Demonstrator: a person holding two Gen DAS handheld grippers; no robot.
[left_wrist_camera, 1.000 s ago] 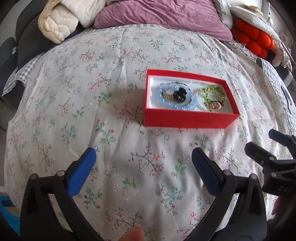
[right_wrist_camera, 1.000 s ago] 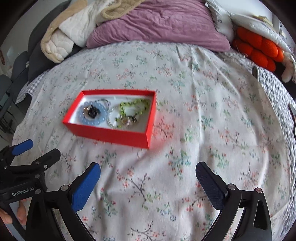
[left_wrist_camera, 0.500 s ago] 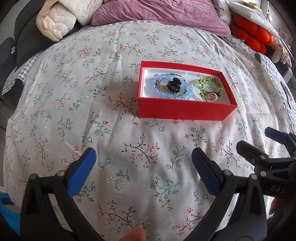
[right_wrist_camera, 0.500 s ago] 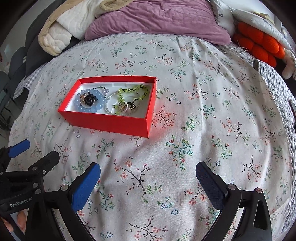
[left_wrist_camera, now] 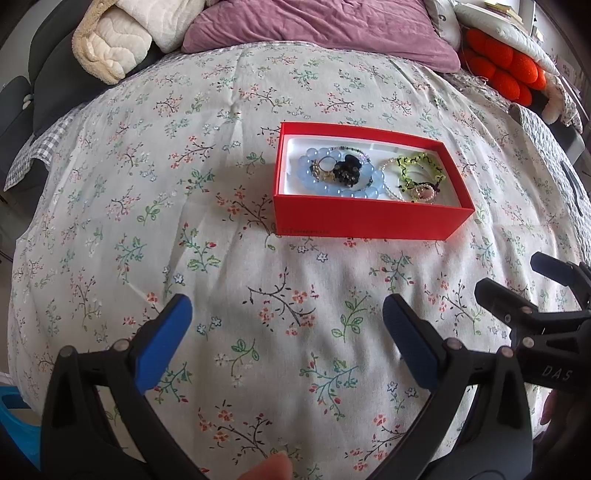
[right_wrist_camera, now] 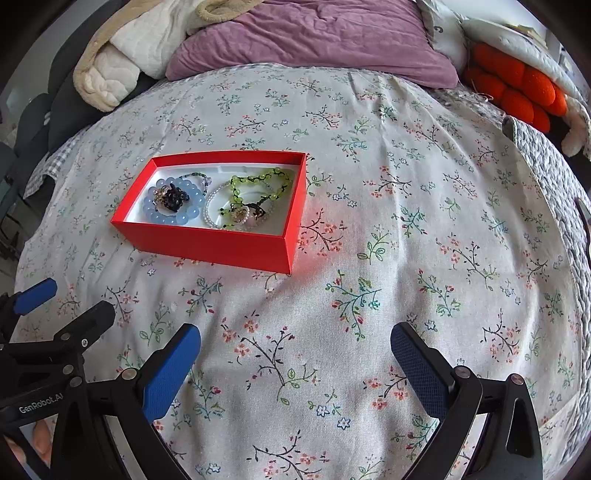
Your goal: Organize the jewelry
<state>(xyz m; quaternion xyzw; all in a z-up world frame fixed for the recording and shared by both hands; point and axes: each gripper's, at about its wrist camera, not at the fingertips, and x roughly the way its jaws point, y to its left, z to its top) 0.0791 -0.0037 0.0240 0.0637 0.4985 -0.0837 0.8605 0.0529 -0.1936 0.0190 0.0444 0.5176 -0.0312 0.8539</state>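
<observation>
White cotton printed with small floral sprigs covers the bedspread (left_wrist_camera: 258, 258) that fills both of my views. At far left a cream quilted blanket (left_wrist_camera: 107, 51) lies bunched at the head of the bed, just beside a mauve crumpled pillow (left_wrist_camera: 317, 26). My left gripper (left_wrist_camera: 284, 314) hangs over bare fabric with its blue-padded fingers (left_wrist_camera: 162, 343) spread wide, nothing between them. Ahead of it, slightly to the right, sits the shallow red cardboard box (left_wrist_camera: 369, 218) with a white lining. Inside, from left to right, I see a pale blue beaded bracelet (left_wrist_camera: 306, 173) ringing a dark cluster of black beads (left_wrist_camera: 345, 171) and a small ring, then a white pearl strand (left_wrist_camera: 388, 184), then a lime-green beaded cord (left_wrist_camera: 417, 162) looped over a pinkish charm. All pieces lie inside the box; the fabric around it carries no jewelry that I can make out. My right gripper (right_wrist_camera: 295, 354) hovers over the spread with its jaws equally wide apart and empty; from its camera the box stands to the upper left, well apart from the fingers. At far right a bumpy orange-red plush cushion (right_wrist_camera: 517, 85) rests by the bed's edge
</observation>
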